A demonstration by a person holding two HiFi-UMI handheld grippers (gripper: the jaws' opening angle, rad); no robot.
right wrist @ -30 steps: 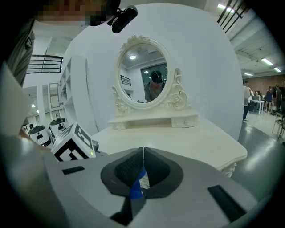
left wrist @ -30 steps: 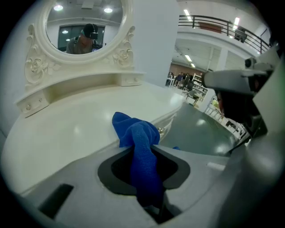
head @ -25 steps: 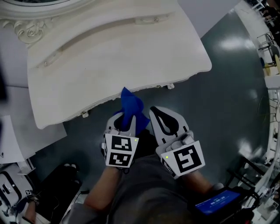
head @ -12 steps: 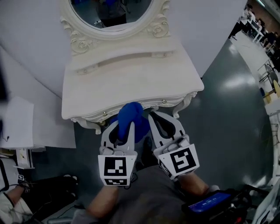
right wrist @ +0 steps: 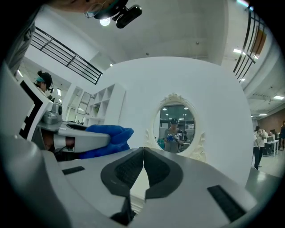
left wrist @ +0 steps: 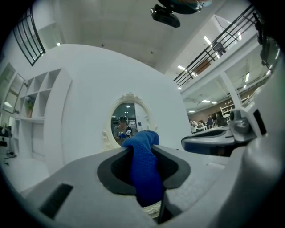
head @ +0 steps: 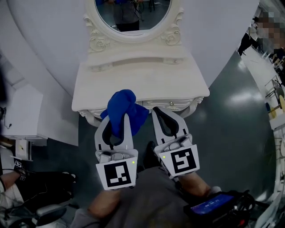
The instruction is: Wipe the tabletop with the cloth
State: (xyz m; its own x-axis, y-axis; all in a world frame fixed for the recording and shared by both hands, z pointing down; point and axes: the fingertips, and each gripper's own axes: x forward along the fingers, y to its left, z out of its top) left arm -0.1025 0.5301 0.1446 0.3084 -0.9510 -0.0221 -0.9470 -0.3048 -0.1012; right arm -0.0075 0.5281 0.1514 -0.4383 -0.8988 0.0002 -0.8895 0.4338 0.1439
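Head view: a white dressing table [head: 178, 84] with an oval mirror [head: 133, 11] fills the view ahead, and the bunched blue cloth [head: 122, 111] shows against its front edge.
Left gripper view: the left gripper [left wrist: 141, 153] pinches the cloth (knit-textured).
Right gripper view: the right gripper [right wrist: 143, 153] has its jaws pressed together, empty.

Your cloth [head: 123, 109] is a vivid royal blue, and the dressing table [head: 178, 84] is cream-white with carved scroll trim. Your left gripper [head: 118, 119] and right gripper [head: 159, 111] are pale grey with black jaw linings and black-and-white square markers. The floor [head: 231, 133] is a glossy dark grey-green.
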